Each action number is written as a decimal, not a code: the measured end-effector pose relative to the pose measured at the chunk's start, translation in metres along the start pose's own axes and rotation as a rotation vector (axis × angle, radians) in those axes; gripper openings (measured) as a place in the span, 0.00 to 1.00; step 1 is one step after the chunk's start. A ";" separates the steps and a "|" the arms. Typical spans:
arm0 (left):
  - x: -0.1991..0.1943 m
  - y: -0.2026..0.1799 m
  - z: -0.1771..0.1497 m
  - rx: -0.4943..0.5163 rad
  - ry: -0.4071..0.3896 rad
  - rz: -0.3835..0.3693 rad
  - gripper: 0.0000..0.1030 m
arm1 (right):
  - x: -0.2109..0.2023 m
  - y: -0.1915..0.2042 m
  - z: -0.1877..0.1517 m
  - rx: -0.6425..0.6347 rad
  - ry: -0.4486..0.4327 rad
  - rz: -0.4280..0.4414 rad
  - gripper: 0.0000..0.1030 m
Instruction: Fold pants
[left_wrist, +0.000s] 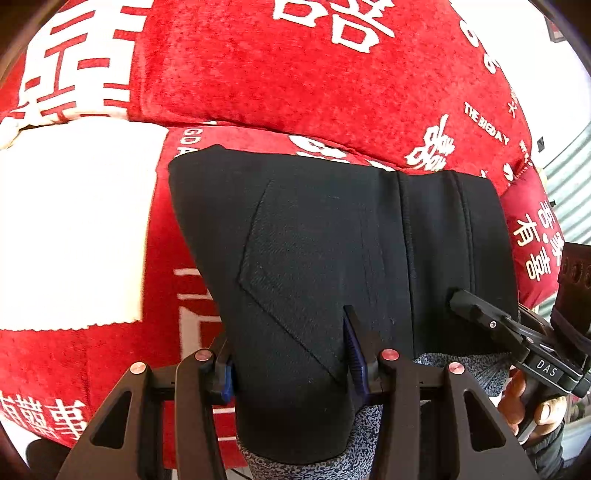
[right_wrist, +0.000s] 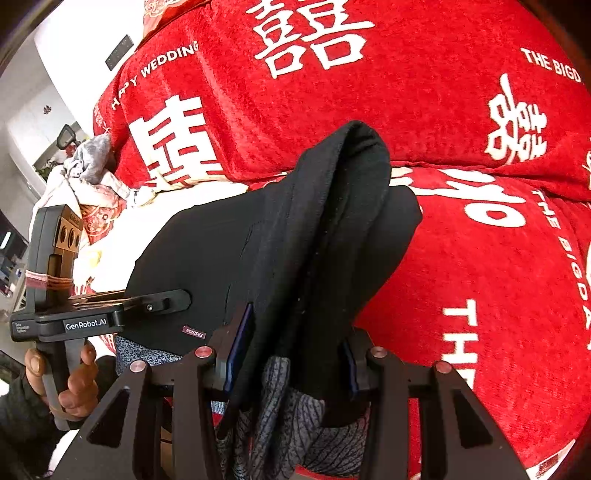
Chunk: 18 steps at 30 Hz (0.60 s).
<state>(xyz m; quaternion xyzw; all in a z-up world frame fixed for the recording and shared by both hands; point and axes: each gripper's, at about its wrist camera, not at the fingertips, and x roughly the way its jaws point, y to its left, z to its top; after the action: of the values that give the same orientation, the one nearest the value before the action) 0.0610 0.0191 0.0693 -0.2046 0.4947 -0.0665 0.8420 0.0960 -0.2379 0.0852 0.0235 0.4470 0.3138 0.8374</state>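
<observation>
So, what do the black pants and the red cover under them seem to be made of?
The black pants look like matte woven twill, perhaps cotton blend: fine diagonal ribs and stitched seams show; the grey inside looks fleecy. The red cover looks like chenille or short plush: a soft, speckled nap with white printed characters. Neither fibre can be confirmed.

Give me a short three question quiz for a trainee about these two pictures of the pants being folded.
1. True or false: both tools have pants cloth between their fingers.
2. Multiple choice: the surface under the black pants is (a) a bare wooden table, (b) a red cover with white characters, (c) a blue carpet.
3. Fill in: the lining showing at the pants' near edge is ____ in colour.

Key:
1. True. The left tool and the right tool each have black cloth between the fingers.
2. b, the red cover.
3. Grey, the grey lining.
</observation>
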 end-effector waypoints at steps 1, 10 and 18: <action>0.000 0.005 0.001 -0.004 0.003 0.004 0.47 | 0.004 0.005 0.002 0.000 0.005 0.001 0.45; 0.022 0.041 0.004 -0.043 0.059 0.038 0.47 | 0.048 0.011 0.001 0.043 0.081 0.006 0.45; 0.046 0.064 0.001 -0.083 0.086 0.013 0.53 | 0.075 -0.005 -0.004 0.097 0.119 -0.018 0.45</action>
<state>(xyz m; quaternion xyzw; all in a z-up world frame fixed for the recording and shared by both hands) 0.0791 0.0631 0.0069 -0.2330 0.5341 -0.0489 0.8112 0.1254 -0.2022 0.0262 0.0416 0.5108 0.2851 0.8100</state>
